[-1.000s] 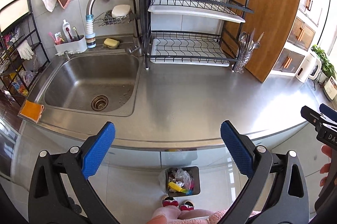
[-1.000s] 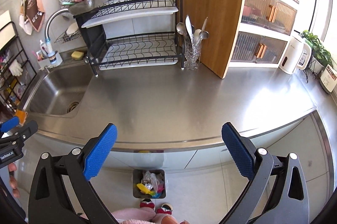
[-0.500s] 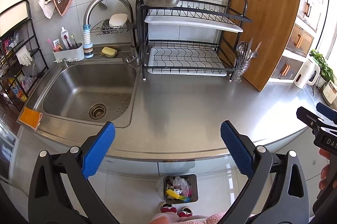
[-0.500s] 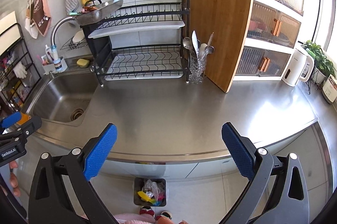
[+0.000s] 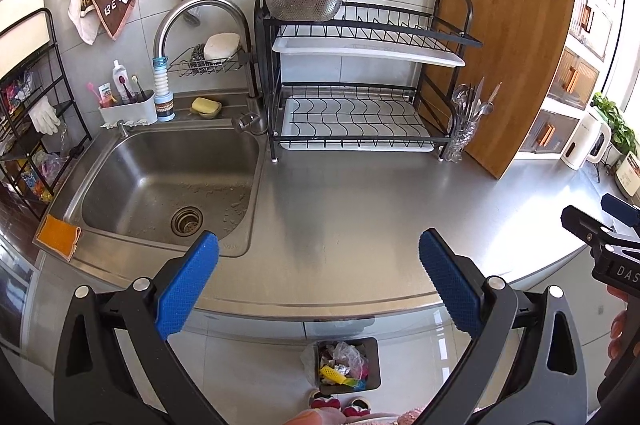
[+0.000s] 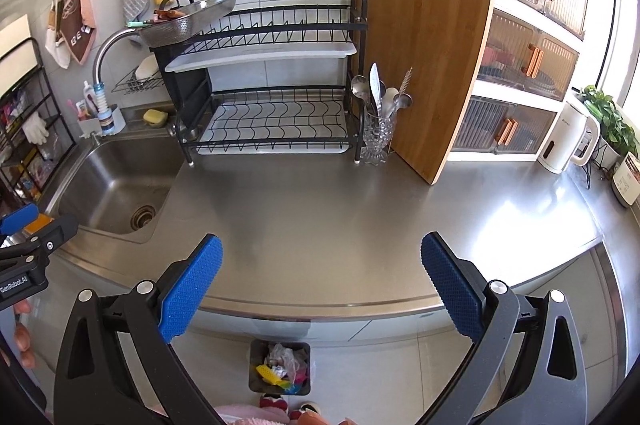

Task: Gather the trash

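Observation:
A small dark trash bin [image 5: 347, 366] full of coloured wrappers and plastic stands on the tiled floor below the counter edge; it also shows in the right wrist view [image 6: 280, 367]. My left gripper [image 5: 318, 277] is open and empty, held above the front edge of the steel counter [image 5: 360, 209]. My right gripper [image 6: 320, 279] is open and empty, at the same height to its right. Each gripper shows at the edge of the other's view. No loose trash shows on the counter.
A steel sink [image 5: 168, 177] with tap sits at the left. A black dish rack [image 5: 360, 81], a glass of cutlery [image 6: 378, 129] and a wooden cutting board [image 6: 432, 57] stand at the back. A white kettle [image 6: 568, 137] is far right.
Both grippers have risen and tilted up, so the counter and back wall sit lower in view. Both stay open and empty.

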